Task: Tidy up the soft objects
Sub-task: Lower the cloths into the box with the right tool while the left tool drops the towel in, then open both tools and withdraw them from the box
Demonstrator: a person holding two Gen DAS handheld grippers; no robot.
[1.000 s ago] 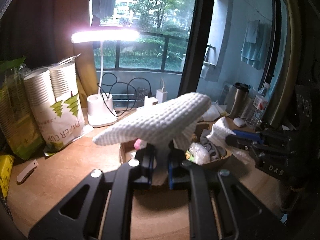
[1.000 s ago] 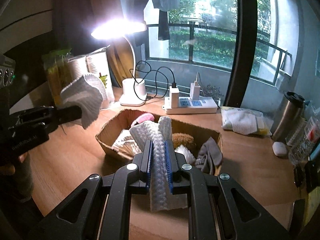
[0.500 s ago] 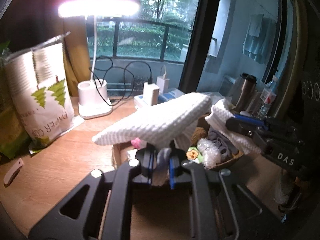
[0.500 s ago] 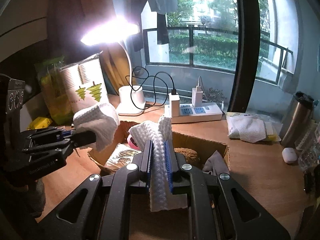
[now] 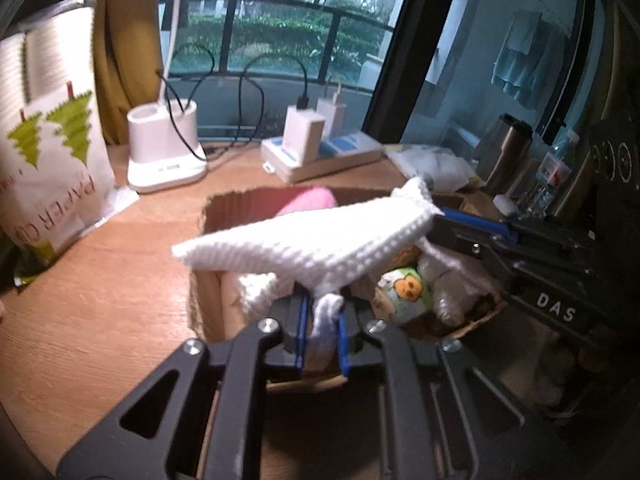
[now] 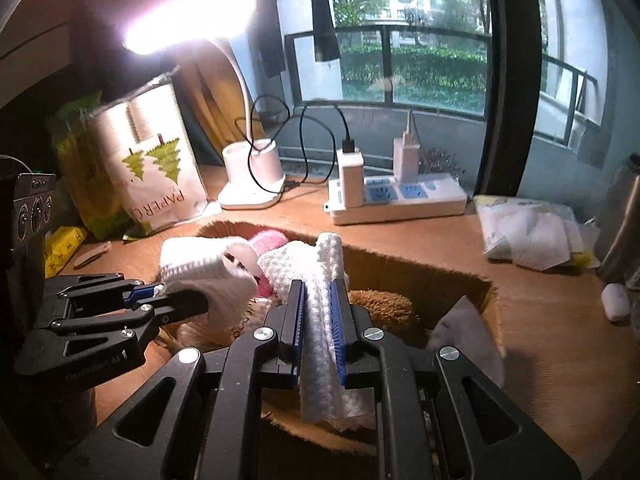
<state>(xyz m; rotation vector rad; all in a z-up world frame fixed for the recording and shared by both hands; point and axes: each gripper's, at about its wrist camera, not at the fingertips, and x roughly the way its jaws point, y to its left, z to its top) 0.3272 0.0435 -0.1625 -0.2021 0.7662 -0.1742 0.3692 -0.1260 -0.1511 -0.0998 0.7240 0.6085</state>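
Left wrist: white cloth (image 5: 316, 248) pinched in left gripper (image 5: 322, 332).

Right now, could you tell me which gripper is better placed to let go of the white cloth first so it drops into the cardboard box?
Probably the left gripper: its end of the white cloth hangs over the cardboard box, and the right gripper keeps holding the other end.

A lived-in home: beyond the fingers, a wooden counter (image 6: 540, 320) by a balcony window (image 6: 420, 60) carries a lit desk lamp (image 6: 256, 176), a power strip (image 6: 400, 200), a paper-cup pack (image 6: 156, 168), and laundry (image 5: 524, 64) hangs outside.
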